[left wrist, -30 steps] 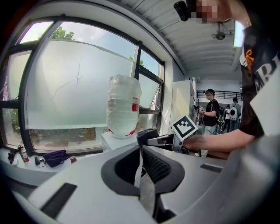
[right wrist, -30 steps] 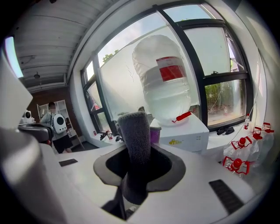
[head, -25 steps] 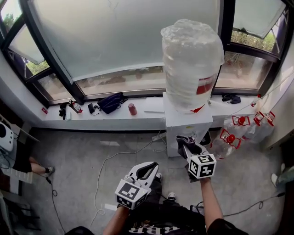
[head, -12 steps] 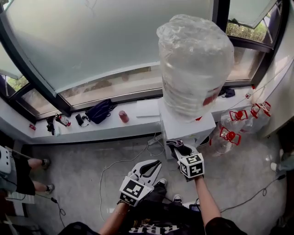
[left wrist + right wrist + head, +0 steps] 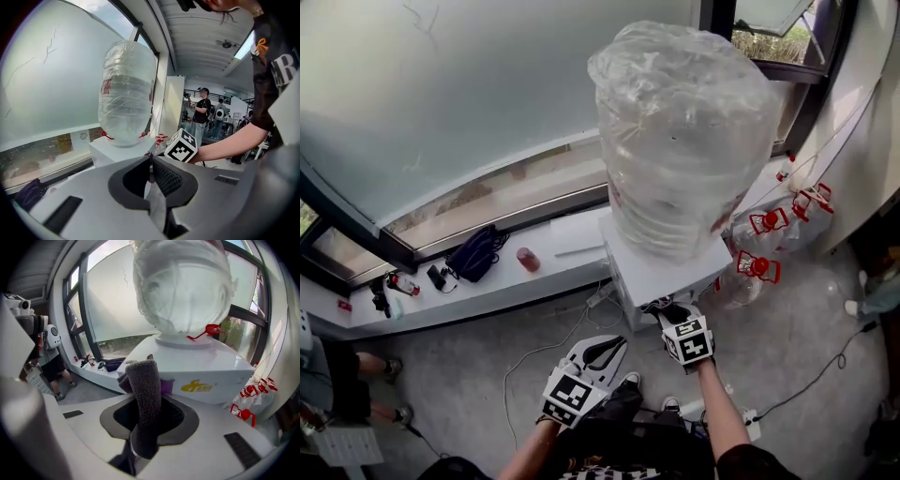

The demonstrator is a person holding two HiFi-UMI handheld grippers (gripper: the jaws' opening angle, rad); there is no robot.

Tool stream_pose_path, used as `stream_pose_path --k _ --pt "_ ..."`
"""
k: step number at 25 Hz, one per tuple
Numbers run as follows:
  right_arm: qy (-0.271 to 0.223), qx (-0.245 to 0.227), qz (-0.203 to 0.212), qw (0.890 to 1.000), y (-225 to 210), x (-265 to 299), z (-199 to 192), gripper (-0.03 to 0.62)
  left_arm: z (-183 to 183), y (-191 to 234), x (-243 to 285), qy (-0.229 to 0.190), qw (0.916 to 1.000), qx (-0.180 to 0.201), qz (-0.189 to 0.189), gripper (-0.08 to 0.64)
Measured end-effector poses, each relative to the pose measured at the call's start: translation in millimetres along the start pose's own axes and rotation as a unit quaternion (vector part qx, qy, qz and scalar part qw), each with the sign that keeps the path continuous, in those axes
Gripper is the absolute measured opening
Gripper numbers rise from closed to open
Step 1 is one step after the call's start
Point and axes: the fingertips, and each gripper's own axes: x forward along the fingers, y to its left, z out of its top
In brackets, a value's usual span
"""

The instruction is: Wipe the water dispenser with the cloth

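The right tongs [image 5: 146,416] are clenched on the grey cloth [image 5: 144,380], its folded end poised just before the white water dispenser [image 5: 197,366], ready to meet its front. The left tongs [image 5: 150,159] are pinched together on nothing, held low out of the way. The film-wrapped bottle [image 5: 684,131] sits upturned on top, how full I can't tell.

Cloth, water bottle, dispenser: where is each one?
cloth [image 5: 144,390], right gripper view, middle of its grey fold.
water bottle [image 5: 684,131], head view, its clear side.
water dispenser [image 5: 220,358], right gripper view, its white top.

Office space: water dispenser [image 5: 649,277], windows [image 5: 441,103]
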Motion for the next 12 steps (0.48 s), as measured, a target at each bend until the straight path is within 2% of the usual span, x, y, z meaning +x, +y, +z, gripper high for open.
stream_pose_path --k 6,12 --pt "0.006 0.034 -0.059 0.998 -59.8 -5.7 -8.4 0.104 3.8 8.9 14.2 0.004 0.9996 0.015 -0.026 0.020" --pt "0.016 0.034 -0.102 0.994 -118.0 -13.9 -14.2 0.106 4.1 6.3 22.5 0.003 0.9994 0.008 -0.034 0.020"
